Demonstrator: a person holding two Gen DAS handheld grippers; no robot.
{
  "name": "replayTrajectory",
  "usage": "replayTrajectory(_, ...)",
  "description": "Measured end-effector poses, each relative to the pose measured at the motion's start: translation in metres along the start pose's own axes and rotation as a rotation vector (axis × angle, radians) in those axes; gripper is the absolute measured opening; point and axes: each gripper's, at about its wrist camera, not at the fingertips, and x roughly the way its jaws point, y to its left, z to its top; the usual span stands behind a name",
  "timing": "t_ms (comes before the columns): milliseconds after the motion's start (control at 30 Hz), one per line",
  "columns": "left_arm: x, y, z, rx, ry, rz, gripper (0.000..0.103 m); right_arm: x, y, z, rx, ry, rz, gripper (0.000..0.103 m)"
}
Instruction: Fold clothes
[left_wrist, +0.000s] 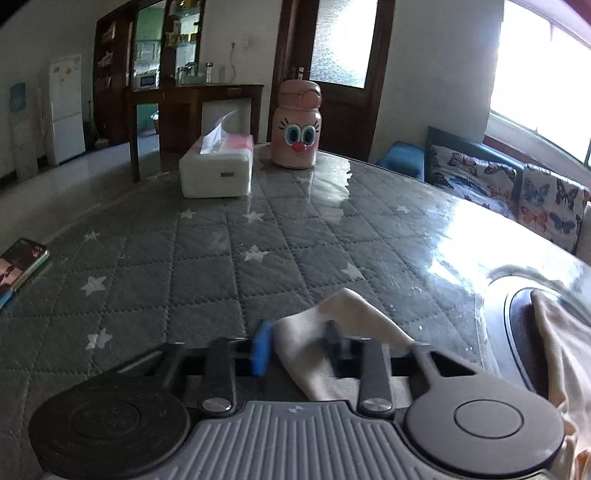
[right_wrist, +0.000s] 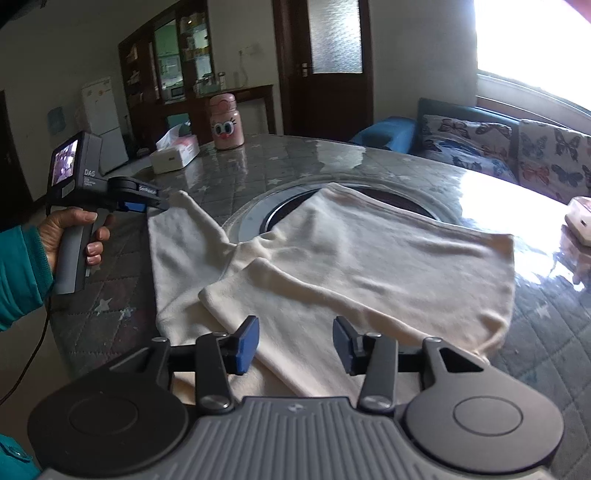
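Note:
A cream garment (right_wrist: 332, 266) lies spread on the grey quilted table (right_wrist: 554, 332), partly over the round dark inset (right_wrist: 266, 214). My left gripper (left_wrist: 295, 347) is shut on the end of one cream leg or sleeve (left_wrist: 343, 325), pinched between its pads; the right wrist view shows it (right_wrist: 162, 203) holding that corner at the garment's far left. My right gripper (right_wrist: 295, 345) is open, hovering just above the near edge of the garment, with cloth lying below the gap between its pads.
A white tissue box (left_wrist: 218, 170) and a pink cartoon-face bottle (left_wrist: 297, 127) stand at the table's far side. A phone (left_wrist: 22, 264) lies at the left edge. A small pink-white object (right_wrist: 580, 221) sits at the right. A butterfly-print sofa (left_wrist: 517, 188) stands beyond.

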Motion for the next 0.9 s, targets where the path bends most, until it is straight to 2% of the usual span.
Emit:
replayTrajectory(67,-0.001,0.005,0.001,-0.045,0.009,-0.036,0.011,-0.005,-0.003,-0.003,0.017,-0.009,-0.009,0.046)
replayTrajectory(200,-0.019,0.000,0.002,-0.069,-0.022,-0.108,0.010,-0.014,-0.011,-0.005,0.053,-0.032,-0.029,0.046)
replayTrajectory(333,-0.048,-0.022,0.003,-0.044,-0.050,-0.246,0.009,-0.021,-0.019,-0.008,0.090,-0.051,-0.047,0.047)
replayTrajectory(500,-0.091,-0.065,0.000,0.026,-0.066,-0.449,0.009,-0.031,-0.030,-0.014,0.130,-0.071,-0.070,0.047)
replayTrajectory(700,-0.135,-0.122,-0.021,0.132,-0.039,-0.699,0.009,-0.046,-0.046,-0.022,0.179,-0.100,-0.113,0.050)
replayTrajectory(800,-0.149,-0.148,-0.037,0.193,-0.007,-0.794,0.009,-0.052,-0.056,-0.028,0.215,-0.105,-0.136,0.051)
replayTrajectory(900,-0.153,-0.170,-0.055,0.253,0.032,-0.842,0.010,-0.058,-0.066,-0.033,0.251,-0.109,-0.159,0.051)
